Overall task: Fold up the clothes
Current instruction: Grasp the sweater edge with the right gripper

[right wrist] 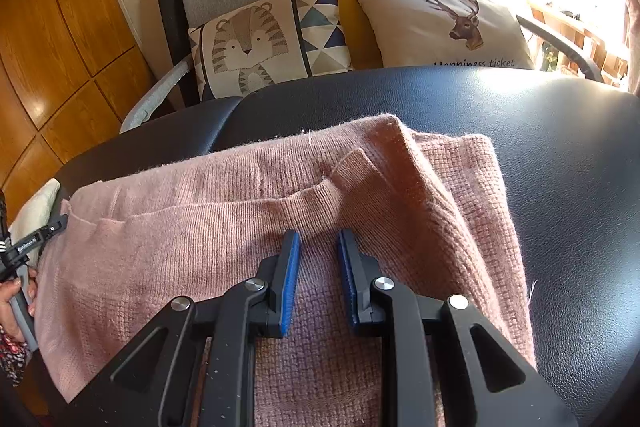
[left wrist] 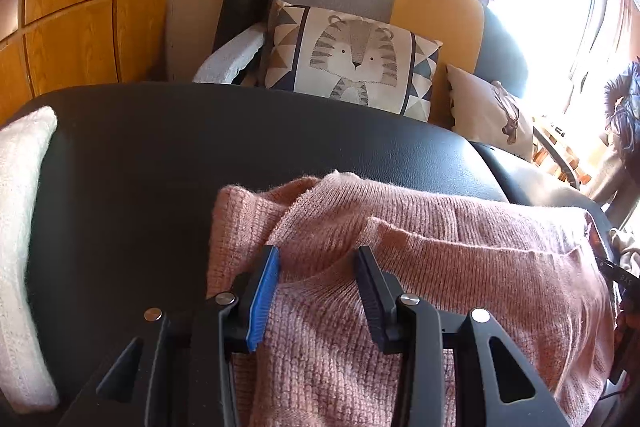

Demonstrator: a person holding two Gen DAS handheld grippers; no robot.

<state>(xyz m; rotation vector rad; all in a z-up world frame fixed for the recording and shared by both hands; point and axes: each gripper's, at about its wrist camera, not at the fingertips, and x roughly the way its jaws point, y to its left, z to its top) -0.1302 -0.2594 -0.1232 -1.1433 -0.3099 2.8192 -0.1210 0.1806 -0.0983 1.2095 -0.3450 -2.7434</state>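
A pink knit sweater (left wrist: 460, 247) lies partly folded on a black leather surface (left wrist: 140, 167), its ribbed band turned over on top. My left gripper (left wrist: 318, 255) stands open at the sweater's left end, with a raised ridge of the ribbed band between its fingers and the pads not pressing on it. In the right wrist view the same sweater (right wrist: 180, 227) stretches off to the left. My right gripper (right wrist: 320, 239) has its jaws close together, pinched on the ribbed band near the sweater's right end. The left gripper (right wrist: 36, 243) shows at the left edge, held by a hand (right wrist: 16, 291).
A white knit item (left wrist: 20, 207) lies at the left edge of the black surface. Behind stands a grey and yellow chair with a tiger cushion (right wrist: 256, 43) and a deer cushion (right wrist: 452, 23). Wooden panels line the left wall; a bright window is at right.
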